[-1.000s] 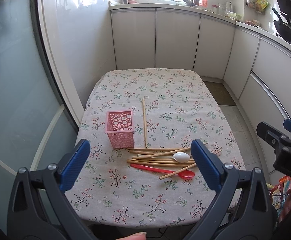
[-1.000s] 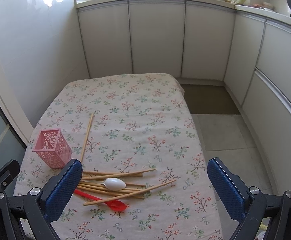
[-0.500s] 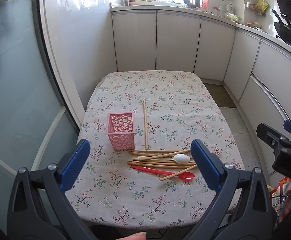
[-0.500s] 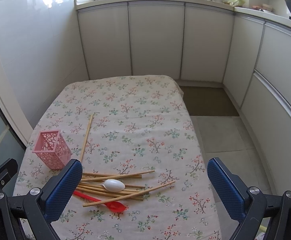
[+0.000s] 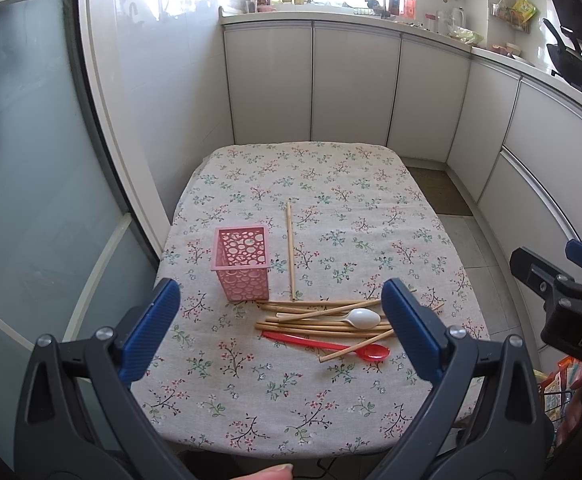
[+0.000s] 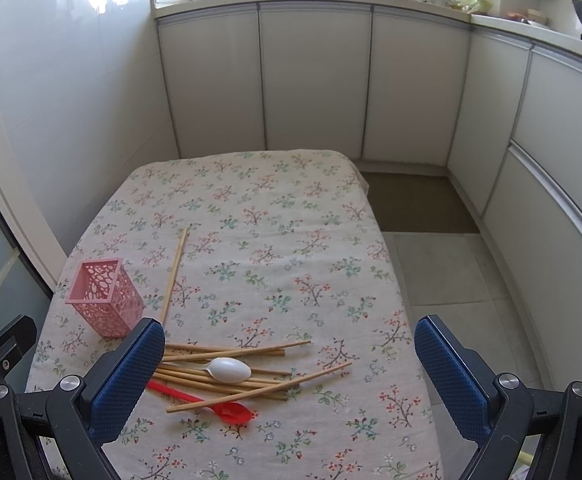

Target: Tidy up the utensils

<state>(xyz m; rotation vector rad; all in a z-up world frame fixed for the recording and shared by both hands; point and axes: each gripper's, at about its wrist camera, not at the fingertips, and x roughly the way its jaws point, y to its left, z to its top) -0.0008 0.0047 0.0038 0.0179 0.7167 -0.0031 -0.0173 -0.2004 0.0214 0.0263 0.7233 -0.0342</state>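
1. The table [image 5: 323, 420], under a floral cloth, fills the middle of both views, with white kitchen cabinets [image 5: 351, 92] behind its far end.
2. The left gripper [image 5: 281, 332] hangs above the table's near edge, its blue pads spread wide with nothing between them.
3. The right gripper [image 6: 291, 376] is near the table's near right corner, fingers likewise wide apart and empty; in the left wrist view its body shows off the table's right side.
4. The pink holder [image 5: 242, 263], a perforated square basket, stands upright near the table's left edge with no utensils seen in it.
5. The chopstick pile [image 5: 323, 316] lies on the cloth just right of the holder, towards the near edge, its sticks crossing one another.
6. A lone chopstick [image 5: 290, 250] lies just right of the holder, pointing towards the table's far end.
7. The red spoon [image 5: 331, 346] lies at the pile's near side, with one chopstick across it.
8. The white spoon [image 5: 361, 318] rests on top of the pile.
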